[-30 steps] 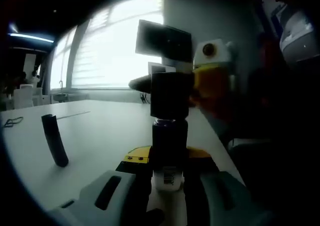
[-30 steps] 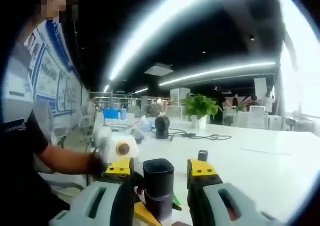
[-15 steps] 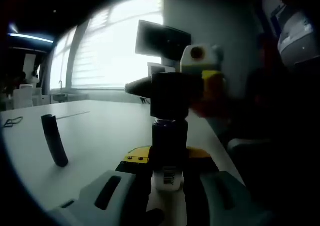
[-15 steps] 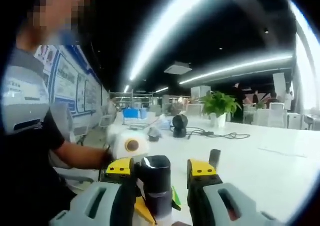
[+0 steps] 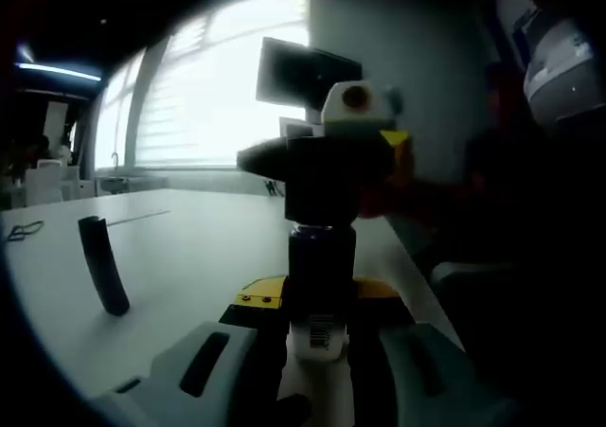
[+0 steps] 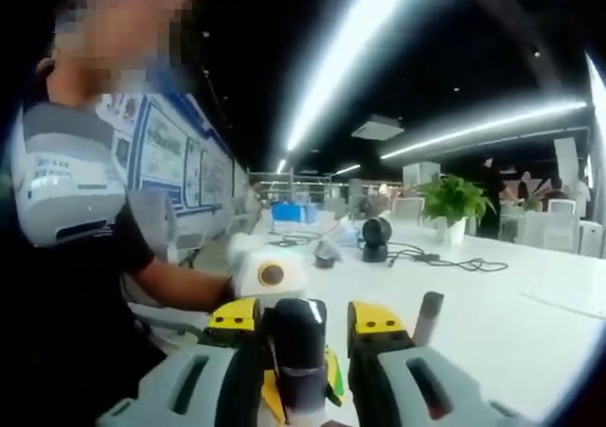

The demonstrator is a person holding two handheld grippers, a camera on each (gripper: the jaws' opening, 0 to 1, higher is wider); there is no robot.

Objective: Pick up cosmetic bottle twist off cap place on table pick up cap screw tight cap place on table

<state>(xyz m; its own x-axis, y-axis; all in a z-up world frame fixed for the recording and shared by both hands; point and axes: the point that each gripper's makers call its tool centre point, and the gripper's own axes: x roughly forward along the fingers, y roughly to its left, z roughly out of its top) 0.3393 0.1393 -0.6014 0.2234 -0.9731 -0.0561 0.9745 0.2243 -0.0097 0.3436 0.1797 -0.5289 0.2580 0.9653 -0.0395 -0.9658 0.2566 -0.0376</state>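
The cosmetic bottle (image 5: 320, 285) stands upright above the white counter (image 5: 180, 257), clamped low down between the left tongs (image 5: 317, 337). The right tongs (image 6: 301, 328) are closed on its black cap (image 5: 322, 183). A dark curved object (image 5: 104, 266) stands on the counter, well apart.

Upright dark bottle (image 5: 321, 275), black cap (image 5: 321, 181) on

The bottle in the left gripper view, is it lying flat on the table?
No, the bottle stands upright between the left gripper's jaws, above the table.
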